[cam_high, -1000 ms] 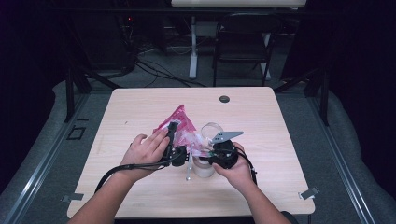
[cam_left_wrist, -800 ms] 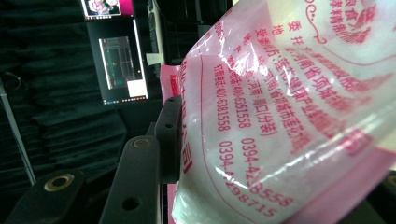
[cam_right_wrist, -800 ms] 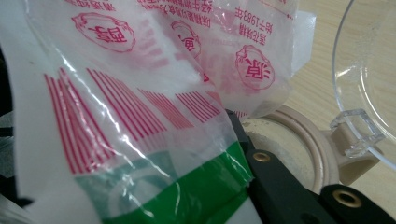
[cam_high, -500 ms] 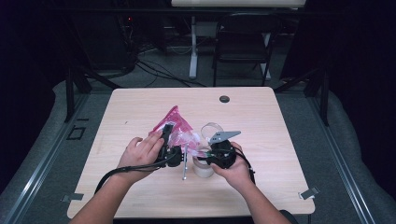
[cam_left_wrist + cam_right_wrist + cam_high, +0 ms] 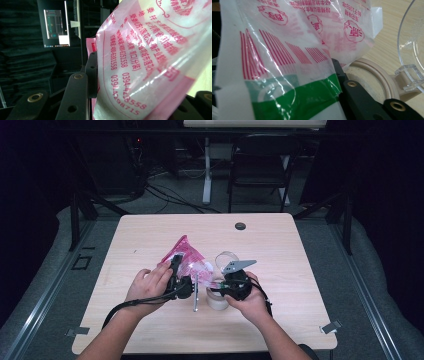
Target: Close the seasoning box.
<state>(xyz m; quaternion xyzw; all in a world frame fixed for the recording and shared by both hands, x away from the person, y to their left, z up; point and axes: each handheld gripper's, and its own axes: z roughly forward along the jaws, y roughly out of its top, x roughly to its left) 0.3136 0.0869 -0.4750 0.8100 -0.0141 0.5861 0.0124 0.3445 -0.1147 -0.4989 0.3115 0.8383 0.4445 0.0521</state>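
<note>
Bag point(image 5: 187, 260) is hanging mid-table between both grippers, over the jar point(image 5: 218, 299). Left gripper point(image 5: 176, 270) is clamping one side, right gripper point(image 5: 220, 284) is pinching the other. Keeping the mouth over the jar probably avoids spills.

Printed plastic bag up close in the right claw point(image 5: 332, 75)

The plastic bag point(image 5: 287, 50), with red print and a green band, is pinched by the black claw above a beige container rim point(image 5: 374, 72); a clear lid point(image 5: 412, 45) stands on the wooden table point(image 5: 387, 15).
</note>
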